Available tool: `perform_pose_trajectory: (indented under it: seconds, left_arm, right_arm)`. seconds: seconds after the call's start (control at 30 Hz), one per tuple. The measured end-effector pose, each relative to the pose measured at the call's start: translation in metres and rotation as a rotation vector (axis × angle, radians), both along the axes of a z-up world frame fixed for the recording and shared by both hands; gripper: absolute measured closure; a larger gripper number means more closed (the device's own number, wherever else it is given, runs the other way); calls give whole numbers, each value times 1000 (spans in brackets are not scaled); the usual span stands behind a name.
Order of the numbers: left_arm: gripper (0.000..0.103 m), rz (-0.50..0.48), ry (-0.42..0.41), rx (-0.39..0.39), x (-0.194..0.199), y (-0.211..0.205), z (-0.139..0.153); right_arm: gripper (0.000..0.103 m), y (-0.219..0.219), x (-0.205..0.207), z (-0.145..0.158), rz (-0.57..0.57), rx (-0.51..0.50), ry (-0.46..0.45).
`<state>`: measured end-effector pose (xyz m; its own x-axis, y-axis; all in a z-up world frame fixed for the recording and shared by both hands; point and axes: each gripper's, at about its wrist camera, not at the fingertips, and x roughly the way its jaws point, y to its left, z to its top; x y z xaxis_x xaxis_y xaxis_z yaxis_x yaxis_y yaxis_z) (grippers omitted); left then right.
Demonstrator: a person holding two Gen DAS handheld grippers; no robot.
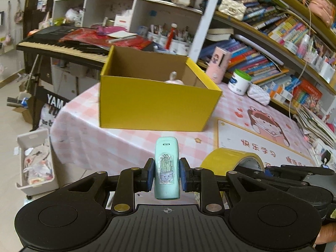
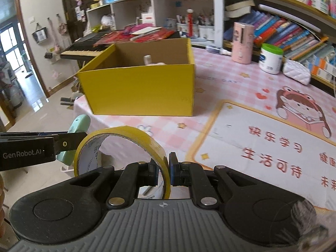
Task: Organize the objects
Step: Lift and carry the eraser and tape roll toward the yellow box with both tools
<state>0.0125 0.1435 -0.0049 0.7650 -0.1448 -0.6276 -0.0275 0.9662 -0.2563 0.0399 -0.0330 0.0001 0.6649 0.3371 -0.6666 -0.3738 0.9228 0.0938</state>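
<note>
**Both tongs loaded, yellow box ahead on the table**

The left tongs (image 1: pixel 166 174) pinch a mint-green case (image 1: pixel 167 168) upright between the blue pads; a cactus sticker shows on its face. Just beside them, the right tongs (image 2: pixel 163 173) are pressed onto the wall of a roll of yellow tape (image 2: pixel 126 145), one pad inside the ring and one outside, so the roll stands on edge. In the right wrist view the left tongs and the green case show at the left, close to the tape roll. Both are held above the near edge of the table (image 1: pixel 126 138), which wears a pink checked cloth with a cartoon girl printed toward the right.

Farther on, toward the table's left edge, stands an open yellow cardboard box (image 1: pixel 155 103) with plain brown inner walls. Only a little of its contents rises above the near wall: something pale pink (image 1: pixel 174 81) with a small light knob on top; what it is I cannot tell.

Behind the box, along the far edge of the table, stand a pink cylindrical container (image 2: pixel 242 42), a white tub with a green lid (image 2: pixel 270 58) and a white quilted pouch (image 2: pixel 296 71). Beyond them run shelves packed with books, and a keyboard piano (image 1: pixel 63 46) sits past the far left corner. On the floor at left, a white bin (image 1: pixel 35 161) holds crumpled scraps.
</note>
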Motion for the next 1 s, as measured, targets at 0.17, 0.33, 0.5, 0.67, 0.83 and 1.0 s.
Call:
perform_pose_trajectory:
  seconds: [0.17,0.33,0.5,0.67,0.83,1.0]
  left_arm:
    - [80,19,-12,-3,-4,11,2]
    - [80,27,-19,-13,-5,16,4]
    - [80,31,-17,-25,-3,17,3]
    - [80,34,-17,-35,2,16,3]
    - [80,52,-45,-33,12,17,9]
    - [80,101,-96,-24,34,25,23]
  right_arm:
    - [93,14,0,3,28,-4,-6]
    - [94,21,3,6,37,-12,-5]
    - [93,23,7,5,41,-17,10]
    - [93,22,12,5,36,-24,21]
    - [93,22,21,10,31,-18,-9]
    - [93,20,35,27,31,21,-116]
